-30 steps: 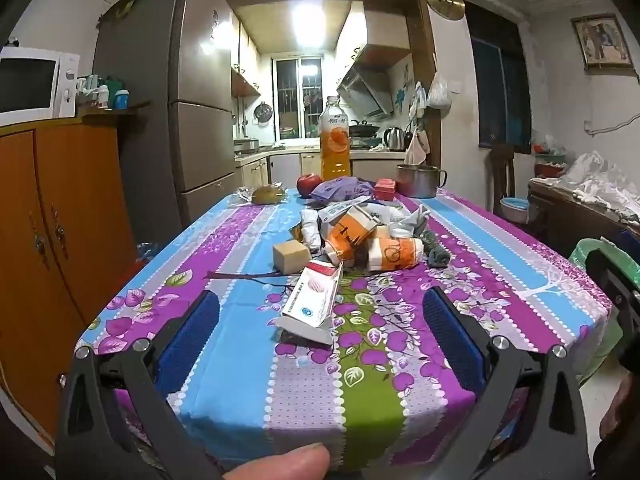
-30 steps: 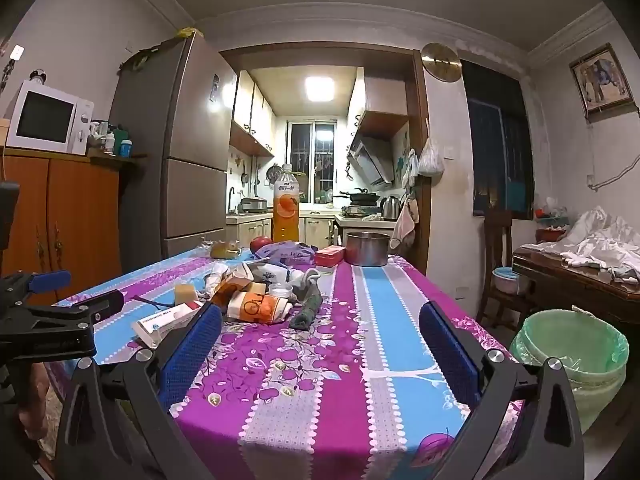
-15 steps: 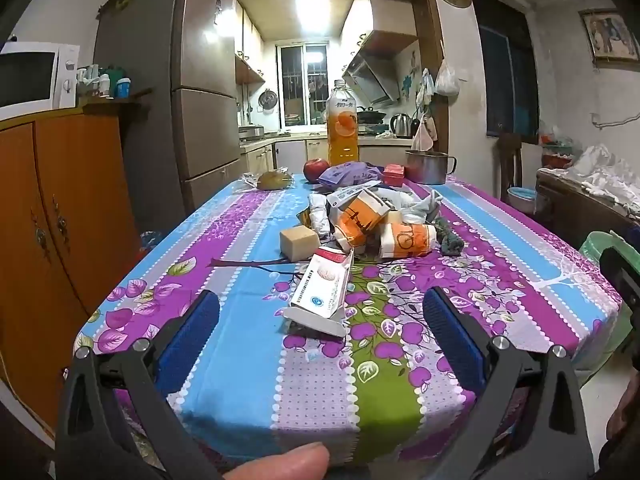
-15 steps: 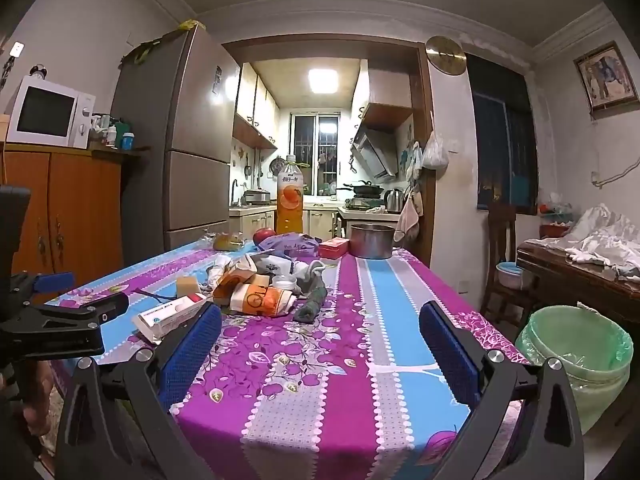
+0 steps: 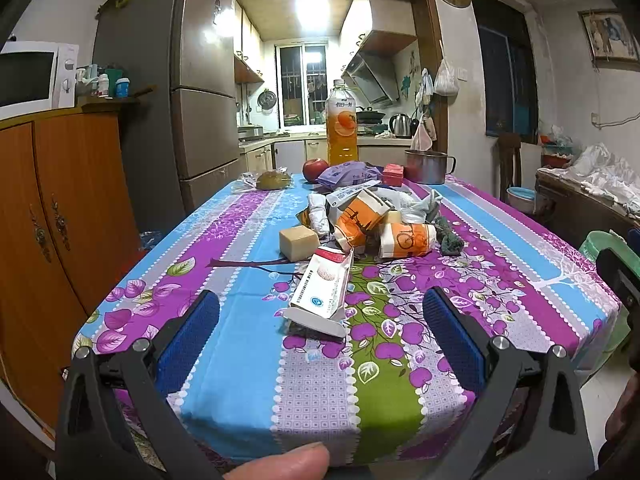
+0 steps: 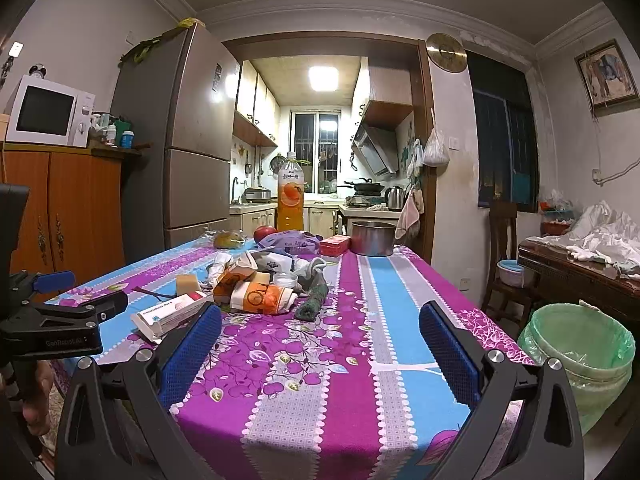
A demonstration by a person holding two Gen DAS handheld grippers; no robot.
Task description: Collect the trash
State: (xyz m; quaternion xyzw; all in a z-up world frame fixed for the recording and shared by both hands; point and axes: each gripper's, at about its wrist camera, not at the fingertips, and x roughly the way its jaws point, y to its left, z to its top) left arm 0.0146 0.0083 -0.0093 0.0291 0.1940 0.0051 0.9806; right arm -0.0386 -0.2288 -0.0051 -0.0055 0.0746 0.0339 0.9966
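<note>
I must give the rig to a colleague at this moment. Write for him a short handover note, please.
Left gripper: jaws open, empty, facing the white and red carton near the table edge.
Right gripper: jaws open, empty, over the tablecloth.
Trash pile of orange cartons and wrappers lies mid-table. Green-lined bin stands on the floor to the right of the table.
Done: nothing collected, as far as visible.
Left: all pieces into the bin.

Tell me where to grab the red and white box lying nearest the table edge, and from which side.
Grip the red and white box across its long narrow sides, near the middle, coming from the near table edge. It lies flat, lengthwise away from the left hand-held gripper, whose open fingers already straddle its line. Its near flap hangs open and would probably bend, so close beyond it; the far end sits against the trash pile.
</note>
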